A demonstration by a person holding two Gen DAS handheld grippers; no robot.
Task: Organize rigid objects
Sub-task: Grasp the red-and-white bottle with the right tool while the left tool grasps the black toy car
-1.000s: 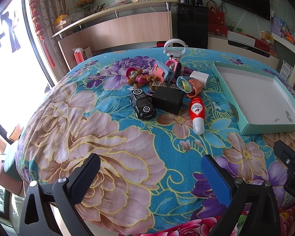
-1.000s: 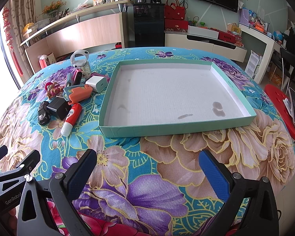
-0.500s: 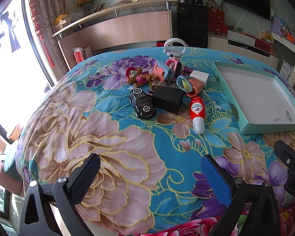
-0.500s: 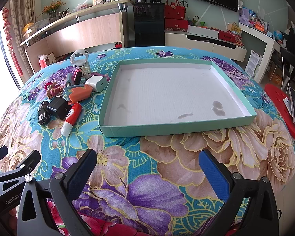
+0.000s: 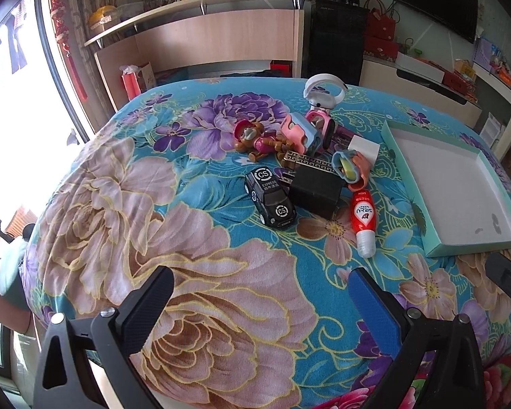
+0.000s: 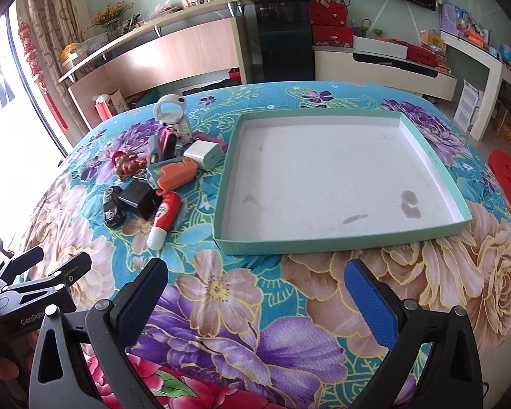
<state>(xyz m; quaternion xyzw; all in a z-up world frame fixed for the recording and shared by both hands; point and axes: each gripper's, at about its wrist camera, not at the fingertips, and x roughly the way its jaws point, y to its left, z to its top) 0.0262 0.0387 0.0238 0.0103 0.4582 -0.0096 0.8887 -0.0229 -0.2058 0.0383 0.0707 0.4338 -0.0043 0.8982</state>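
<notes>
A pile of small rigid things lies on the floral cloth: a black toy car, a black box, a red and white tube, an orange and blue toy, a white adapter, a pink and blue toy, a doll figure and a white ring-shaped gadget. To their right lies an empty teal tray with a white floor. My left gripper is open, well short of the car. My right gripper is open before the tray's near wall.
The table's near edge runs just under both grippers. The left gripper's body shows at the right wrist view's lower left. A long shelf counter, a black appliance cabinet and a red stool stand around the table.
Both views sit slightly nearer the table than before; the objects and the tray have not moved, and both grippers stay open.
</notes>
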